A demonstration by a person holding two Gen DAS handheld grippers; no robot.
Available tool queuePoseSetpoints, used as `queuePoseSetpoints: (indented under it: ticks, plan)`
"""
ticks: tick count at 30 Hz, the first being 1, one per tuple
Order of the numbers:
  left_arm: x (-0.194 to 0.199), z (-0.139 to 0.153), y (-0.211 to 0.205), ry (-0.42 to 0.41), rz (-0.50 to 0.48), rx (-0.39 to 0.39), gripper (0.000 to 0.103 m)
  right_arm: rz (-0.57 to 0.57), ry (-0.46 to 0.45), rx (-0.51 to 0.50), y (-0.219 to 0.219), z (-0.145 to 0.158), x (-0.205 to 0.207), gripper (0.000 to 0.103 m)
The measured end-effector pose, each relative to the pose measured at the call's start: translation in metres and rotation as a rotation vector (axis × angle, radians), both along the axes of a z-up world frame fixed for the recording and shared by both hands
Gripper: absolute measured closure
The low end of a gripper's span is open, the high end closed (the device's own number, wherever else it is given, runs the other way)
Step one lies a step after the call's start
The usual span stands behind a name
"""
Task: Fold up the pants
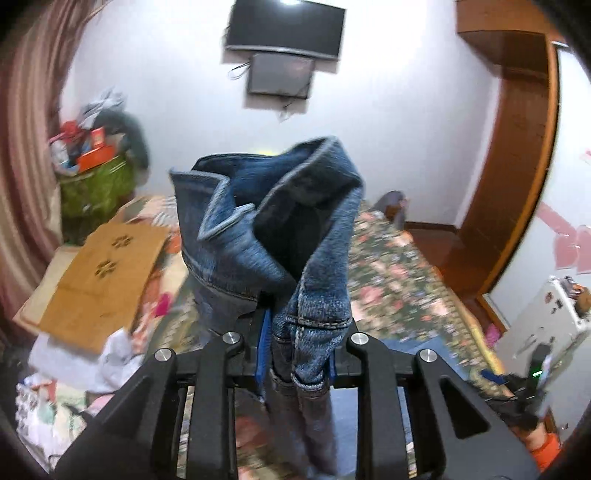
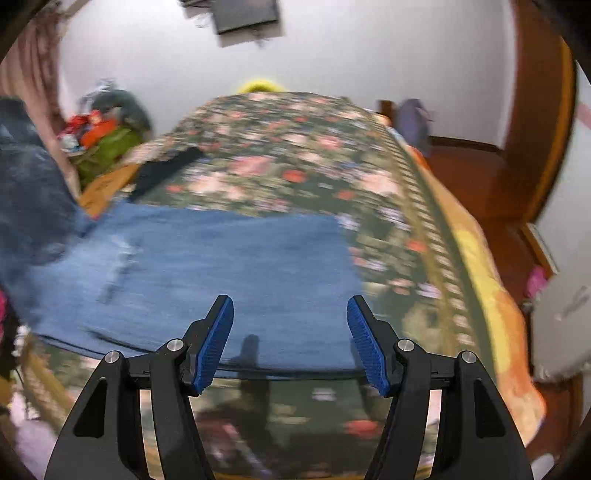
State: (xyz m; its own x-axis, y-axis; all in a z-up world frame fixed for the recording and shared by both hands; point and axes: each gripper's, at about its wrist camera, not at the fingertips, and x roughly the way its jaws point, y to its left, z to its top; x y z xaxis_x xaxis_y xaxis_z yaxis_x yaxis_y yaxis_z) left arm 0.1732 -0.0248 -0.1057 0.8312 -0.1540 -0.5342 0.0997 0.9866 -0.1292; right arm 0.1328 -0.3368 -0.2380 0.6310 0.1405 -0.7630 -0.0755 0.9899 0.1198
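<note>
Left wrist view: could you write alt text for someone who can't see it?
A hand-held gripper is shut on bunched blue jeans, lifting them above a bed with a floral cover. Behind are a white wall, a wall-mounted TV, and cardboard at left.

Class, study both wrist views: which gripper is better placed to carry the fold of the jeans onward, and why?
Left. The left gripper is shut on a lifted bunch of the jeans. The right gripper is open and holds nothing, hovering above the part of the jeans lying flat on the bed.
</note>
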Motion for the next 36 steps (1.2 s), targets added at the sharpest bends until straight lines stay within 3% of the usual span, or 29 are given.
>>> queuePoseSetpoints:
  ticks: [5, 11, 25, 32, 36]
  plan:
    - [0.010, 0.012, -0.053, -0.024, -0.095, 0.005, 0.081, -0.027, 0.103, 0.057, -0.024, -0.035, 0.009, 0.043]
    - [0.029, 0.002, -0.122, 0.014, -0.239, 0.002, 0.082, -0.015, 0.078, 0.081, -0.024, -0.042, 0.006, 0.040]
    - [0.060, -0.100, -0.266, 0.222, -0.444, 0.101, 0.082, -0.007, 0.073, 0.142, -0.032, -0.045, 0.001, 0.040]
    - [0.054, -0.168, -0.297, 0.374, -0.485, 0.197, 0.077, -0.010, 0.072, 0.167, -0.045, -0.032, -0.020, 0.040]
    - [0.037, -0.184, -0.307, 0.379, -0.497, 0.290, 0.068, -0.023, 0.066, 0.135, -0.054, -0.021, -0.037, 0.040]
